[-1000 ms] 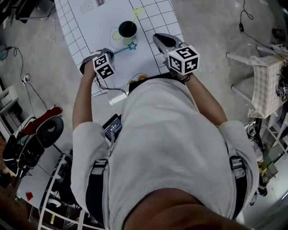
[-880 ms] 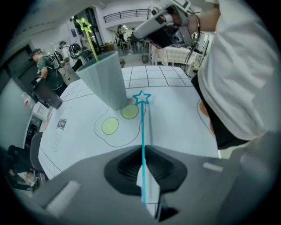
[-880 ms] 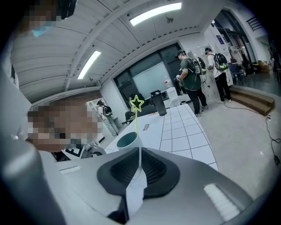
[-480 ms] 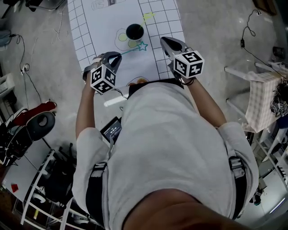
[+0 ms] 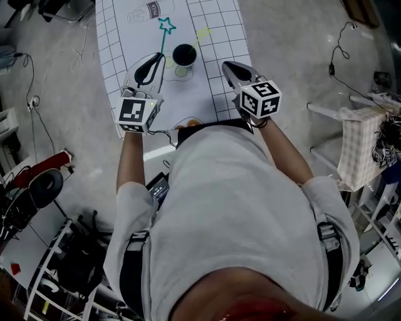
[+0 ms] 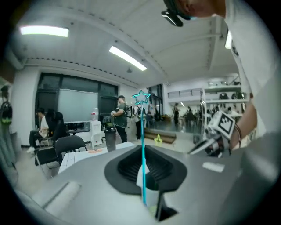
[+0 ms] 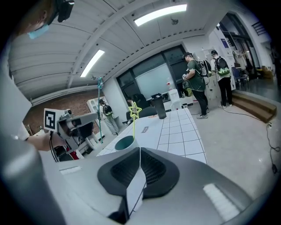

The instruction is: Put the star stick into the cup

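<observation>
My left gripper (image 5: 152,61) is shut on the teal star stick (image 5: 164,39), held above the white gridded mat (image 5: 216,25) just left of the dark cup (image 5: 183,54). In the left gripper view the stick (image 6: 142,132) rises from between the pads to its star. A yellow star stick (image 7: 134,112) stands in the cup (image 7: 125,142). My right gripper (image 5: 228,65) hovers right of the cup. Its jaws (image 7: 138,165) are closing and have met, with nothing between them.
The mat carries printed drawings, among them a milk carton (image 5: 150,9). Cables lie on the concrete floor. A rack with a checked cloth (image 5: 360,138) stands at the right, and a black chair (image 5: 44,185) at the left. People stand in the room's background.
The teal star stick lay on the mat by the cup; now my left gripper has raised it, star pointing to the far side. The right gripper has hardly moved.
</observation>
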The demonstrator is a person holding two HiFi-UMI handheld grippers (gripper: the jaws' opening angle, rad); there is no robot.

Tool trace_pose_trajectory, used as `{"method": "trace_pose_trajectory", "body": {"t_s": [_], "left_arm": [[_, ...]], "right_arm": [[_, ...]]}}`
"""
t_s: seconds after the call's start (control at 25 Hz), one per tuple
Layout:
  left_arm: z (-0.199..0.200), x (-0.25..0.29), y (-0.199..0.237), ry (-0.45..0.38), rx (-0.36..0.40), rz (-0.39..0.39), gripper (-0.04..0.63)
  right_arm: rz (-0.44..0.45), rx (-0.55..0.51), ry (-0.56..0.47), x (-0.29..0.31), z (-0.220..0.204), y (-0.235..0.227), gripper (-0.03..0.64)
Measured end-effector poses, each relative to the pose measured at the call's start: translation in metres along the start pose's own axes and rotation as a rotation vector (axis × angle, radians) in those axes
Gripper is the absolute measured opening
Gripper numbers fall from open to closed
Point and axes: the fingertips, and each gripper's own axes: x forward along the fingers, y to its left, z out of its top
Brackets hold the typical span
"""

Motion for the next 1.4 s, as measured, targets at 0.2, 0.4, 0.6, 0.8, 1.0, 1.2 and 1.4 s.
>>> {"method": "trace_pose_trajectory", "body": {"t_s": [0.2, 0.4, 0.6, 0.8, 1.0, 1.2, 1.4], "left_arm": [[0.027, 0.019, 0.024, -0.21, -0.32, 0.102, 0.02], [0.017, 0.038, 0.026, -0.227, -0.455, 0.147, 0.019], [-0.006, 0.042, 0.015, -0.165, -0.468, 0.172, 0.02], [-0.026, 0.039, 0.007, -0.109, -0.482, 0.188, 0.02], [-0.048, 0.037, -0.002, -0.038, -0.514, 0.221, 0.02], [-0.065, 0.037, -0.014, 0.018, -0.569, 0.244, 0.02], [-0.074, 0.039, -0.028, 0.063, -0.622, 0.271, 0.02]], "right_arm": [[-0.021, 0.007, -0.008, -0.009, 0.0, -0.006, 0.006], [-0.034, 0.019, -0.019, -0.015, -0.001, -0.01, 0.006], [-0.036, 0.033, -0.022, -0.02, -0.004, -0.013, 0.006], [-0.028, 0.047, -0.006, -0.018, -0.011, -0.016, 0.005], [0.011, 0.041, 0.014, -0.01, -0.014, -0.01, 0.006], [0.07, 0.005, 0.035, 0.002, -0.012, -0.001, 0.006], [0.138, -0.053, 0.055, 0.014, -0.008, 0.007, 0.006]]}}
